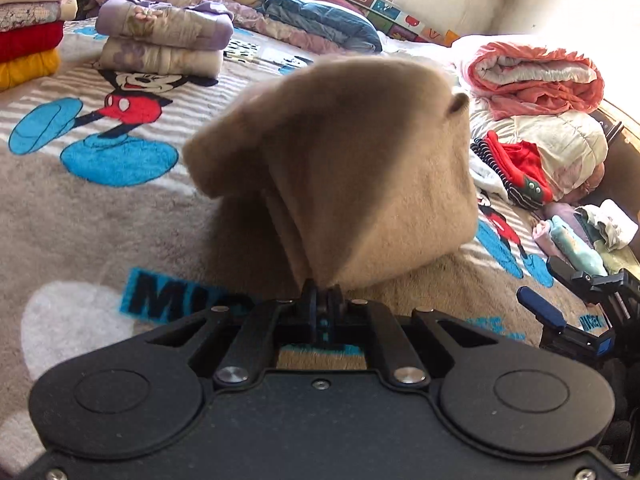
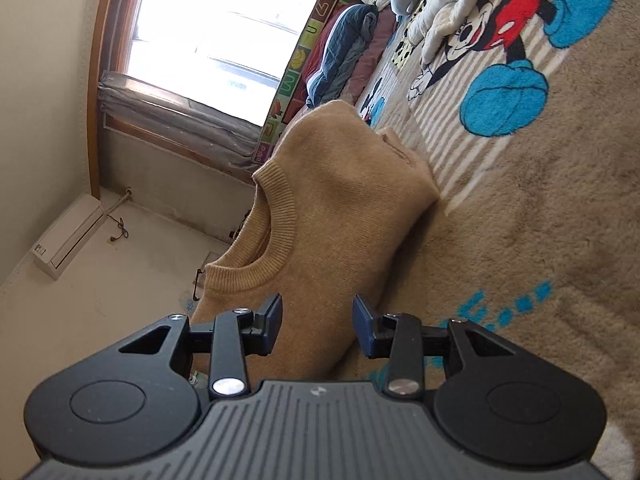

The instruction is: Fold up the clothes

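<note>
A tan knit sweater (image 1: 344,168) is lifted off the Mickey Mouse blanket (image 1: 80,208) on the bed. My left gripper (image 1: 322,292) is shut on a bunched edge of it, and the cloth billows up in front of the camera. In the right wrist view the same sweater (image 2: 332,216) shows its ribbed collar (image 2: 280,216) and hangs to the blanket (image 2: 540,240). My right gripper (image 2: 318,320) is open, its jaws on either side of the sweater's lower part without holding it. It also shows at the right edge of the left wrist view (image 1: 560,300).
Folded stacks sit at the far left (image 1: 32,28) and behind the Mickey print (image 1: 164,40). Pillows and a blue quilt (image 1: 320,20) line the headboard. A pink quilt (image 1: 532,76) and loose clothes (image 1: 520,172) lie right. A window (image 2: 208,32) and wall are beyond the bed.
</note>
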A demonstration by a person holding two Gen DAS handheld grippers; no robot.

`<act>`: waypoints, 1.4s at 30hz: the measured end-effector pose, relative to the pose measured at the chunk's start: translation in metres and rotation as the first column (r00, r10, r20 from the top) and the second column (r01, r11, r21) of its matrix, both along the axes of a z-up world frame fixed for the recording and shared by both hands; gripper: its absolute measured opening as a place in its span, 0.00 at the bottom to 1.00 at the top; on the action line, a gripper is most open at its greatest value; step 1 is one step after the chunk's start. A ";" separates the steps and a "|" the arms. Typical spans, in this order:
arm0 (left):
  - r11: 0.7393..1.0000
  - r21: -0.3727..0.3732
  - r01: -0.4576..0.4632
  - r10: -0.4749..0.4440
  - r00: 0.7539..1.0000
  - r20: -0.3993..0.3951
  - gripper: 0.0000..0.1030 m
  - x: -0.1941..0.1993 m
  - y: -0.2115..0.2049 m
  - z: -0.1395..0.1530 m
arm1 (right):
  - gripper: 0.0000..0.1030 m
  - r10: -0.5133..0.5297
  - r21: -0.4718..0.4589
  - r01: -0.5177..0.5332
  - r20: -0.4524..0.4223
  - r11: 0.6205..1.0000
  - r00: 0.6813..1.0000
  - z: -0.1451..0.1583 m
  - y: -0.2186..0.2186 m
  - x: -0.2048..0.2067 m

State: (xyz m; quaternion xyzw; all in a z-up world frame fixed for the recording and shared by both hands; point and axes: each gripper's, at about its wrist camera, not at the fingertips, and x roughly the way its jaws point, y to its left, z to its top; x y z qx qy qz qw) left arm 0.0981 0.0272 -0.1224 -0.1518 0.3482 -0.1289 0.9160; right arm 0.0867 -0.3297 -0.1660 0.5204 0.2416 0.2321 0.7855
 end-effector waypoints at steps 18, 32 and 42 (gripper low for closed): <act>0.981 0.186 0.049 -0.095 0.964 0.248 0.67 0.006 -0.021 0.120 | 0.78 0.051 -0.188 -0.050 -0.001 0.981 0.999 -0.006 0.013 -0.026; 0.839 0.529 0.131 -0.173 0.985 0.030 0.06 0.064 -0.095 0.064 | 0.78 0.062 -0.080 -0.063 -0.005 0.995 0.998 -0.020 -0.002 -0.021; 0.692 0.658 0.296 -0.459 0.884 0.086 0.05 -0.033 -0.118 0.048 | 0.78 0.030 0.002 -0.030 -0.010 1.000 0.999 -0.025 -0.011 -0.026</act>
